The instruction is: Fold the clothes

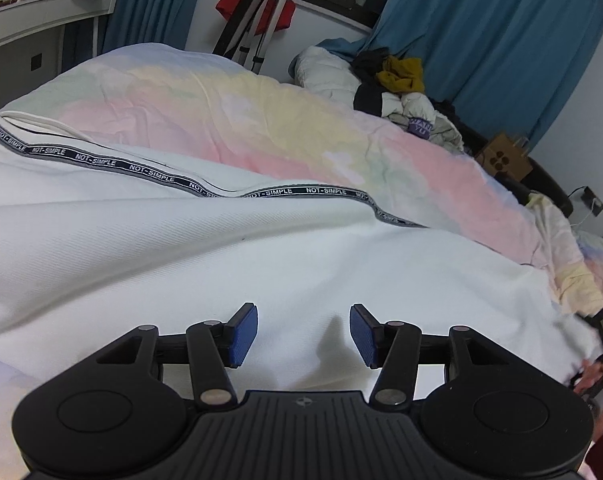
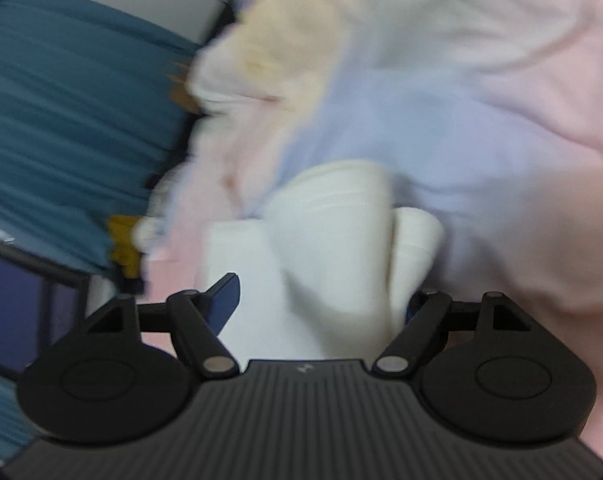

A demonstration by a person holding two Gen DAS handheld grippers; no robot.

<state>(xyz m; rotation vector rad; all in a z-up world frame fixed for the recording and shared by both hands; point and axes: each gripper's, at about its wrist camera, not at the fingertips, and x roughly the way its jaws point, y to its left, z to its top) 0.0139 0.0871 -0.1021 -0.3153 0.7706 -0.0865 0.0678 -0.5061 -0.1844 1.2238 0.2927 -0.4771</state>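
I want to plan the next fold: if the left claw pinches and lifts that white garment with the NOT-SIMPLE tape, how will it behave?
Probably floppy: the white garment drapes in soft ripples over the bedding, so it should sag from a single pinch. Its ribbed knit looks thick, so likely grippy, not slippery. The left claw is open above it.

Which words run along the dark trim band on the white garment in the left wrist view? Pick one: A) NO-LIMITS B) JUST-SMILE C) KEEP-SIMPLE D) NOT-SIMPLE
D: the dark trim band crossing the white garment repeats NOT-SIMPLE in white letters.
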